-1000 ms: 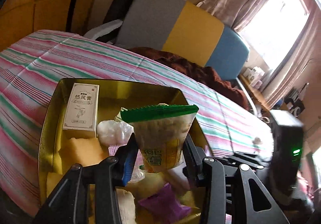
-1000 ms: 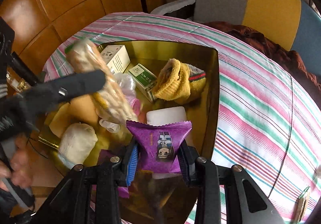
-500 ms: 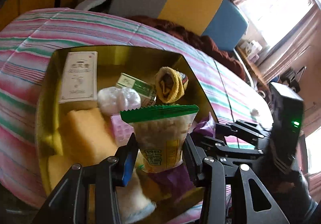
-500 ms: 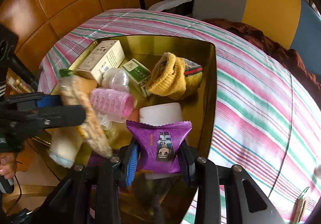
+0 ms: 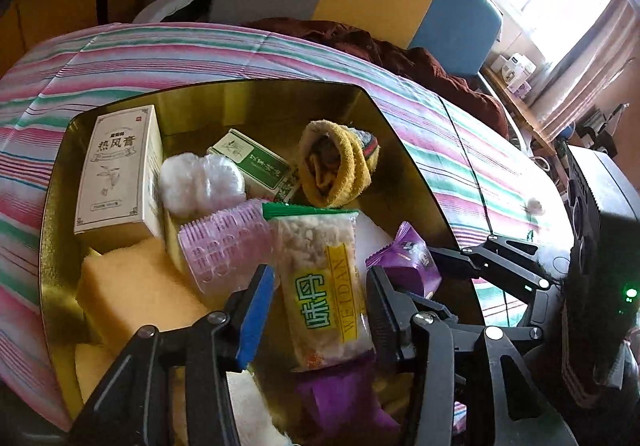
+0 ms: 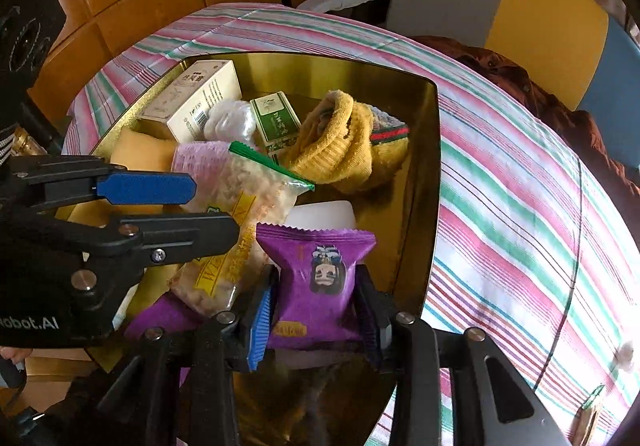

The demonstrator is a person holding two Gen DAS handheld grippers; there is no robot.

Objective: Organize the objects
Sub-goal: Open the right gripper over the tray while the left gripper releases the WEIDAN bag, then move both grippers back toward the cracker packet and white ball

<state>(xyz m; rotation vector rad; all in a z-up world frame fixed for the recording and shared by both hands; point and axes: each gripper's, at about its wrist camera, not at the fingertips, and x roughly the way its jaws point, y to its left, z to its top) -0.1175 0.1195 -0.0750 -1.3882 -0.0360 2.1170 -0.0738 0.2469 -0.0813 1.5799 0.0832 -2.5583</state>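
A gold tray (image 5: 404, 150) (image 6: 434, 150) on the striped tablecloth holds several items. My left gripper (image 5: 316, 306) (image 6: 216, 206) stands over its near part with the jaws apart; a green-topped rice-snack packet (image 5: 324, 278) (image 6: 240, 214) lies loose between them on the other items. My right gripper (image 6: 316, 302) is shut on a purple snack packet (image 6: 320, 278) (image 5: 408, 258) and holds it upright above the tray's near right side.
In the tray lie a cream box (image 5: 116, 170), a green box (image 6: 276, 122), a yellow sock roll (image 6: 344, 142), a pink hair roller (image 5: 224, 246), a yellow sponge (image 5: 132, 286), a white wad (image 5: 200, 178) and another purple packet (image 5: 340, 402). A brown cloth (image 6: 520, 86) lies behind.
My left gripper came down into the tray with the rice-snack packet and opened, letting the packet rest there. My right gripper kept hold of the purple packet and barely moved.
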